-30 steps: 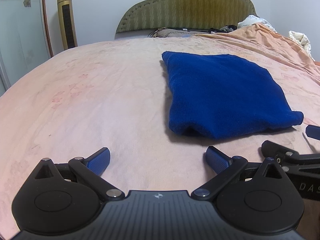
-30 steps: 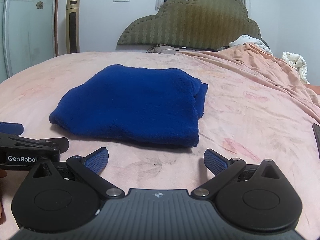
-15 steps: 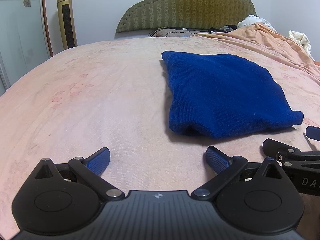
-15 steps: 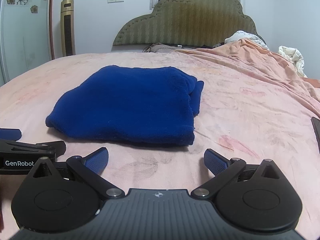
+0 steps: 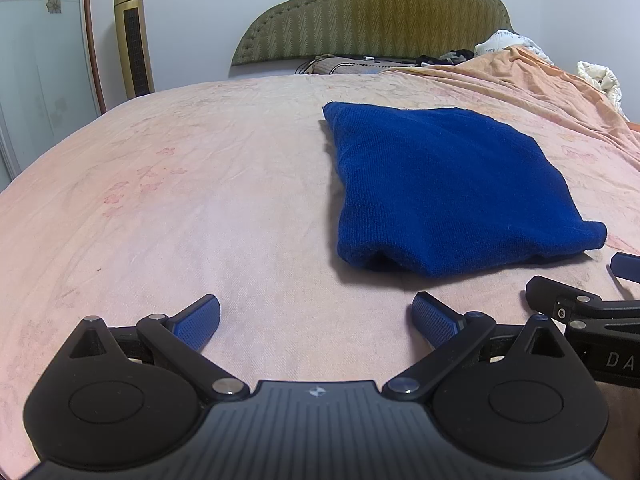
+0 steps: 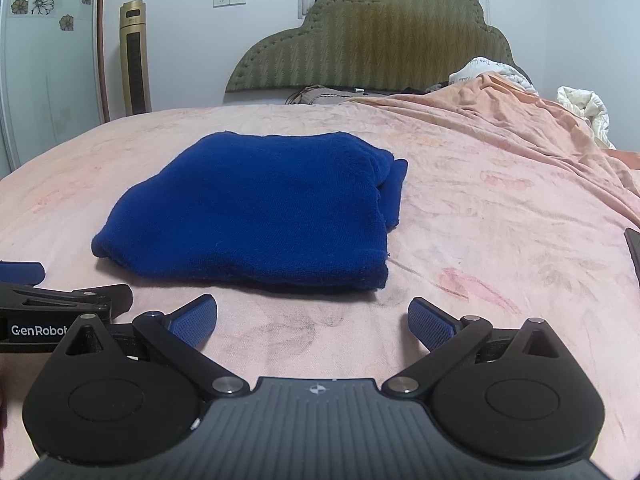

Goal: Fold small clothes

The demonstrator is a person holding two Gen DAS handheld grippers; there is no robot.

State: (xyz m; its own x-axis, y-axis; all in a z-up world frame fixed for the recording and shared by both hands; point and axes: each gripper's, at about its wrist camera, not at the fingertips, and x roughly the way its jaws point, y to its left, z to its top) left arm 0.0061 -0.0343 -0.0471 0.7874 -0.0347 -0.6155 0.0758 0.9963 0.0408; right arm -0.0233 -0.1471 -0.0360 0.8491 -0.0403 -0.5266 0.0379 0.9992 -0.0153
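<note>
A dark blue knitted garment (image 5: pixel 444 188) lies folded into a thick rectangle on the pink bed sheet (image 5: pixel 180 208). It sits ahead and to the right of my left gripper (image 5: pixel 316 320), which is open and holds nothing. In the right wrist view the same blue garment (image 6: pixel 264 208) lies just ahead, slightly left of centre, with folded layers showing at its right edge. My right gripper (image 6: pixel 312 322) is open and empty, a short way back from the garment's near edge. Each gripper shows at the edge of the other's view.
A green padded headboard (image 5: pixel 384 16) stands at the far end, with a gold tower fan (image 5: pixel 132 36) at the left wall. A rumpled orange blanket (image 6: pixel 520 120) and white bedding (image 6: pixel 584 108) pile up at the right. A dark flat object (image 6: pixel 634 248) pokes in at the right edge.
The right wrist view has pulled back slightly from the garment and tilted, and the headboard sits lower in it now. The left gripper has barely moved. Both stay open.
</note>
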